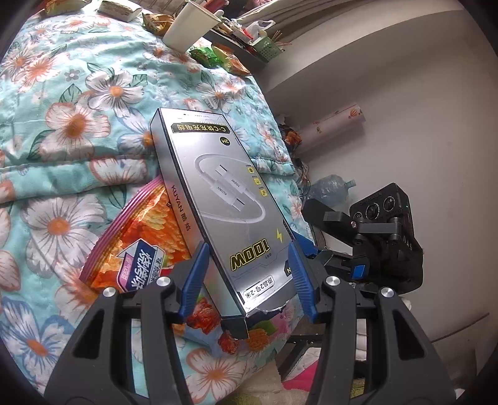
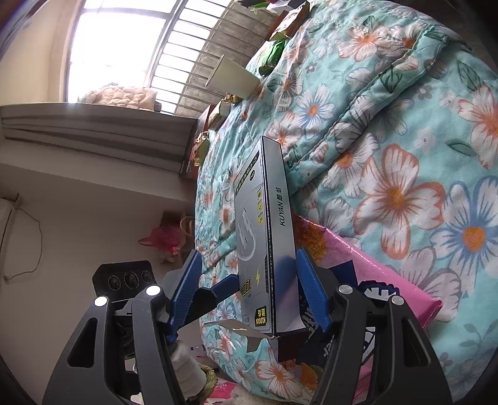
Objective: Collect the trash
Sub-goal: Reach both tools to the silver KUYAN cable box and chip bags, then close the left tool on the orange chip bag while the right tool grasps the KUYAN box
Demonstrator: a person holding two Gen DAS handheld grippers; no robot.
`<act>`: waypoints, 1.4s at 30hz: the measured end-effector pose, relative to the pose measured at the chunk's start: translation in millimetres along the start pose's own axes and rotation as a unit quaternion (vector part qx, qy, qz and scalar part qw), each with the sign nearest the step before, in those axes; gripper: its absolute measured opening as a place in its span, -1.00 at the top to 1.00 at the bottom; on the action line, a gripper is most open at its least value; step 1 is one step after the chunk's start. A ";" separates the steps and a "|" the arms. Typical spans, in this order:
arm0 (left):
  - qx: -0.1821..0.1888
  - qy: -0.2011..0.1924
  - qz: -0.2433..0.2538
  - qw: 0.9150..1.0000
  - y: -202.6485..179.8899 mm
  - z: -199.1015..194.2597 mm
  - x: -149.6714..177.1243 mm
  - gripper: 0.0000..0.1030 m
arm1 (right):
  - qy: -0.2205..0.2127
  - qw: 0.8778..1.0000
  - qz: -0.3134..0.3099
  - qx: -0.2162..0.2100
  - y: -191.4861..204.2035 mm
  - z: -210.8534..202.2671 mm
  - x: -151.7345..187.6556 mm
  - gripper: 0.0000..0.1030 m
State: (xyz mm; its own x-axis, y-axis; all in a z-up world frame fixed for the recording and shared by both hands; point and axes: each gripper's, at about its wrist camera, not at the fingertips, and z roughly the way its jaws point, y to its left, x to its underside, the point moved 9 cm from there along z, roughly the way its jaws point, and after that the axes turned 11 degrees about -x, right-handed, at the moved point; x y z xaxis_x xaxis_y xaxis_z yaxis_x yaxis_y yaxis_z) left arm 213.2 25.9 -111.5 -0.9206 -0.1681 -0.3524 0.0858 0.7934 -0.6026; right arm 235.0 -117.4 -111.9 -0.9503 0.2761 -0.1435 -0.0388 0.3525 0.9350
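A silver cable box marked KUYAN and 100W stands tilted on the floral quilt, over an orange and pink snack bag. My left gripper has its blue fingers against the box's two long faces near its torn bottom end. In the right wrist view the same box shows edge-on between the fingers of my right gripper, which stand apart from it; the left finger is clearly off the box. The pink bag lies to the right. The right gripper's body shows in the left wrist view.
A white paper cup lies at the quilt's far end among green and gold wrappers. A cardboard carton lies beyond. A paper roll and a water jug stand on the floor beside the bed. A pink bag sits on the floor.
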 end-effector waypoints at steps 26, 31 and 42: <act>-0.007 0.033 0.046 0.998 7.1 -18.9 65.2 -0.08 | -0.073 0.994 -0.014 0.085 -64.6 -107.4 47.6 -0.21; -0.024 0.065 -0.044 0.997 51.8 -11.7 84.7 -0.04 | -0.042 0.995 -0.021 0.085 -60.0 -75.3 63.4 -0.18; 0.098 0.009 -0.164 0.982 59.1 -6.0 41.2 -0.04 | -0.027 0.998 0.029 0.050 -71.1 -47.7 74.2 0.52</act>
State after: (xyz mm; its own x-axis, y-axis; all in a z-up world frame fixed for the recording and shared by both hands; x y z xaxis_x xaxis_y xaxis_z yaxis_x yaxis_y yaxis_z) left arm 178.1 69.4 -157.3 -0.9174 -0.3841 -0.1039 -0.1474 0.5707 -0.8078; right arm 152.4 -164.6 -173.6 -0.9319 0.3455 -0.1100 0.0493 0.4212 0.9056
